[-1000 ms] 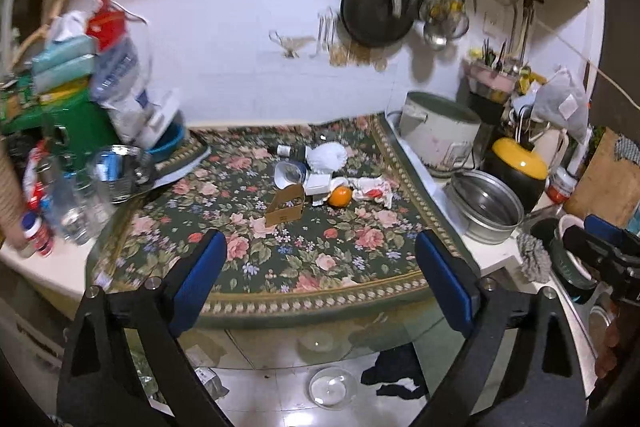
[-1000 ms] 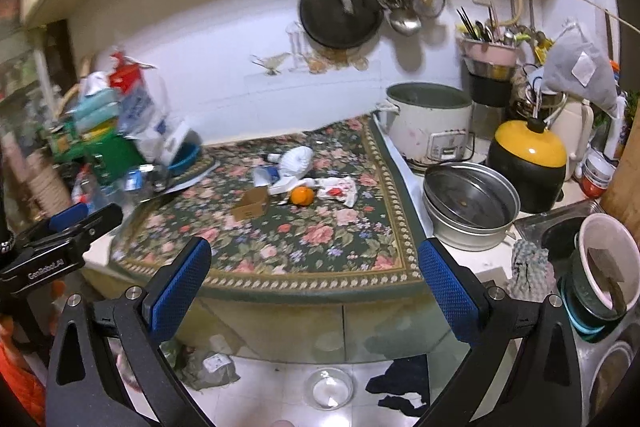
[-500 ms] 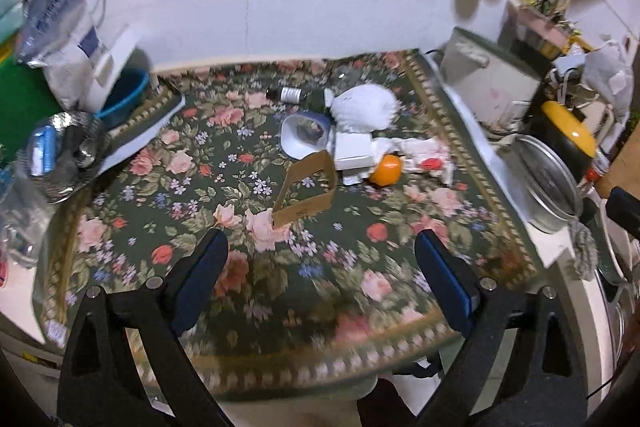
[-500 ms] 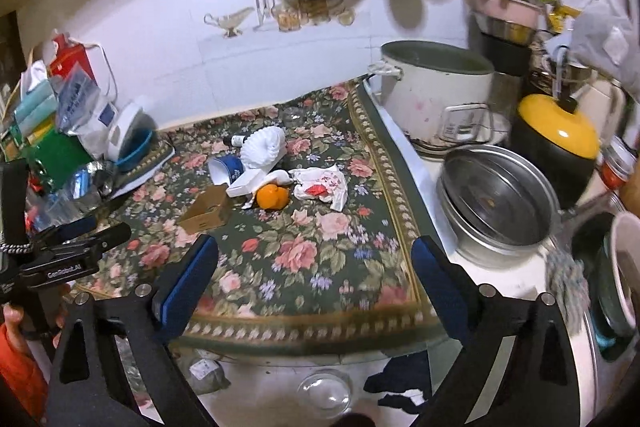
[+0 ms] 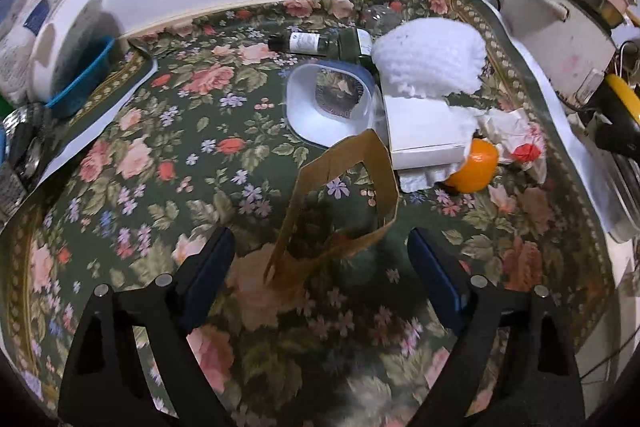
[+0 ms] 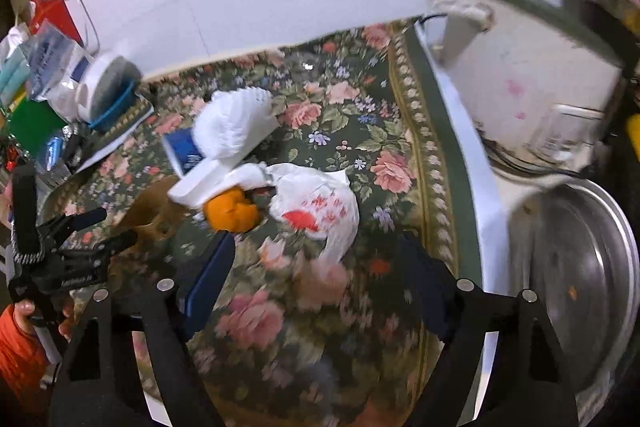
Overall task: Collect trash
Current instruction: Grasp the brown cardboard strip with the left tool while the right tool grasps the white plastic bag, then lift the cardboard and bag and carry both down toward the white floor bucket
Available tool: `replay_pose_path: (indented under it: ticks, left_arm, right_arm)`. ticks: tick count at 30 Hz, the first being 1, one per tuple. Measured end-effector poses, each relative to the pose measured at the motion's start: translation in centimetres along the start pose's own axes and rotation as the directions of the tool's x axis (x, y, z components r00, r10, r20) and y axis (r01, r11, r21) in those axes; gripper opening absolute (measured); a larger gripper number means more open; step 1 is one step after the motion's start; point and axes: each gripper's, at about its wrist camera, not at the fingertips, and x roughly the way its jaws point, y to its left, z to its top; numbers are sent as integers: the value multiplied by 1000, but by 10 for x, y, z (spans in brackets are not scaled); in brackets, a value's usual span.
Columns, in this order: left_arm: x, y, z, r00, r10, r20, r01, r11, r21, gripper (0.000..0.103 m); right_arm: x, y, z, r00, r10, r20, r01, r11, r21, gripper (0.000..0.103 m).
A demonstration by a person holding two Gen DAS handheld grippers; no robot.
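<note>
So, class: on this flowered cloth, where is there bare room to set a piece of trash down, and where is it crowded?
Free: the cloth between the blue basket and the brown cardboard piece. Crowded: the cluster of white tub, white box, orange and crumpled wrapper.

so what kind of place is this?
Most likely a home kitchen counter: a rice cooker, a steel basin, and a floral cloth strewn with trash, including a crumpled wrapper and orange peel.
</note>
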Motion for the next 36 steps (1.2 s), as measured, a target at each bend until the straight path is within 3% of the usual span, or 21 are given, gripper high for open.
replay_pose_path:
  ticks: [4,8,13,15,20,26,36]
  left_arm:
    - [12,-4,2,1000,-18,6,18,1000,1,75]
    - [19,-12,1,1000,-23,3,22,1000,12,59]
    - [15,-17,-2,1000,-17,21,17,1000,10,46]
    - [13,-18,-5,1000,-12,22,12,1000,8,35]
    - [2,-11,-12,1000,-26,11,26,999,-30,21]
    - [-20,5,-23,999,-46,2,46,997,-61,19]
    - [-104,24,-35,992,-82,101,86,996,-36,15]
  right_arm:
    - [41,-15,14,996,54,-75,-53,998,19,70]
    - [73,-23,17,986,96,-139,-90,995,49,67]
    - [91,-23,11,971,148,-189,-132,987,92,50]
    - [90,-22,9,974,146,-172,-130,986,102,45]
    - [79,-19,4,983,121,-141,-104,987,125,34]
    - [51,-11,-13,995,48,-93,-33,987,155,21]
    - [-33,33,-39,996,-56,76,39,977,209,21]
